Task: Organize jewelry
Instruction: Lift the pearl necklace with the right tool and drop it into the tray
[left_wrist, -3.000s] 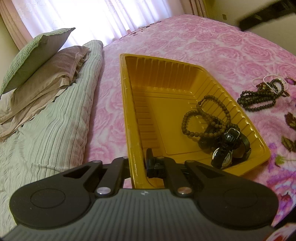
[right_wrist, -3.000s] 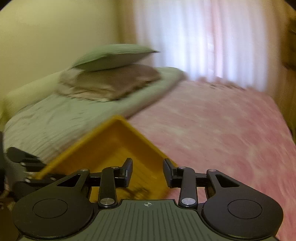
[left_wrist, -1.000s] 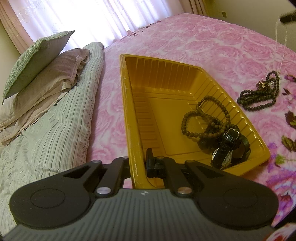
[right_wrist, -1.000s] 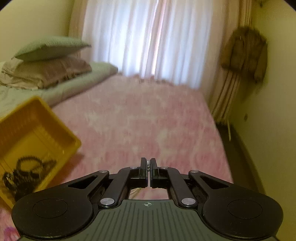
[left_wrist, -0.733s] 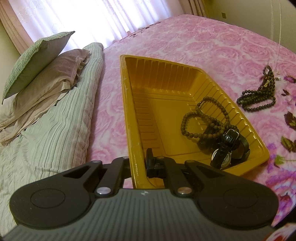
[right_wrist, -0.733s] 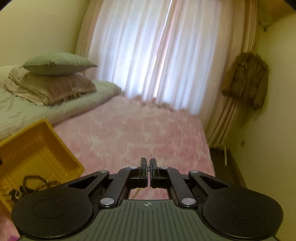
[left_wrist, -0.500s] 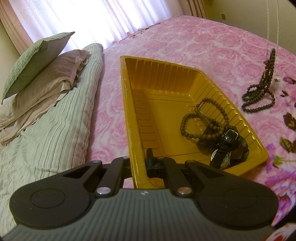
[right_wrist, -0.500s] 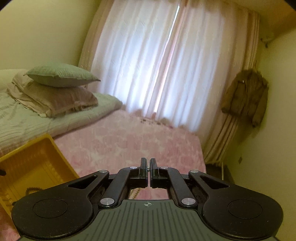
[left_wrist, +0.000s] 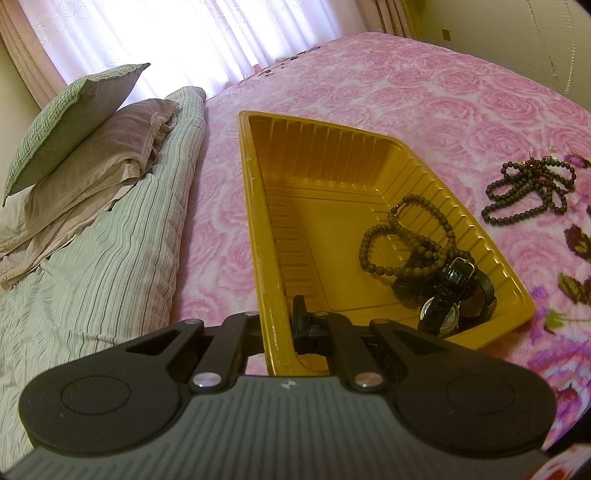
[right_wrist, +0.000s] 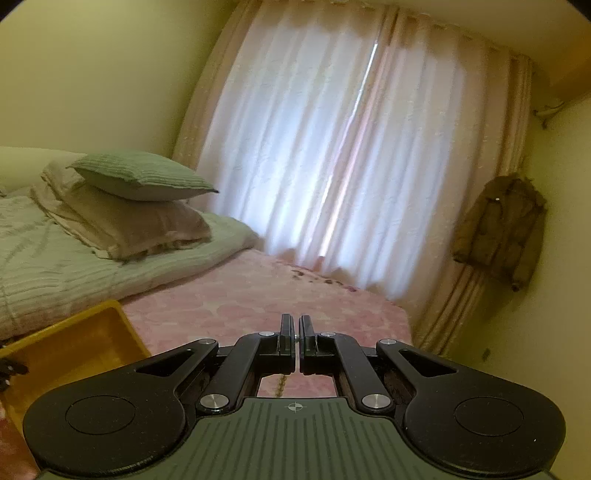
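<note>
**Two grippers over a pink bed, one clamped on a yellow tray**

We look along the left gripper (left_wrist: 277, 325), which tilts downward and has its black jaws closed on the near rim of a ribbed yellow plastic tray (left_wrist: 258, 229); one jaw sits outside the wall, the other inside it. The right gripper (right_wrist: 296, 338) is held higher, pointing nearly level toward the window, with its jaws pressed together. A thin pale chain (right_wrist: 280, 386) shows just beneath them — we cannot tell for certain that it is pinched between the pads. In the left view two faint strands (left_wrist: 550, 48) hang against the wall at the upper right.

The tray rests on a bed covered by a pink rose-patterned blanket (left_wrist: 424, 92). Beyond it we see a white sheer curtain (right_wrist: 332, 155) lit by daylight, pale yellow walls, and a brown jacket (right_wrist: 502, 229) hanging on the wall to the right of the window.

Inside the tray, at its near right corner, lie a string of brown wooden beads (left_wrist: 402, 236) and a black-strapped wristwatch (left_wrist: 443, 310), touching one another. Out on the blanket, well apart from the tray on its right — a tangled pile of dark beaded bracelets (left_wrist: 532, 188). To the left of the tray lies a folded green striped quilt (left_wrist: 92, 258), with a mauve pillow (left_wrist: 110, 155) on it and a green textured cushion (left_wrist: 62, 118) stacked on top.
</note>
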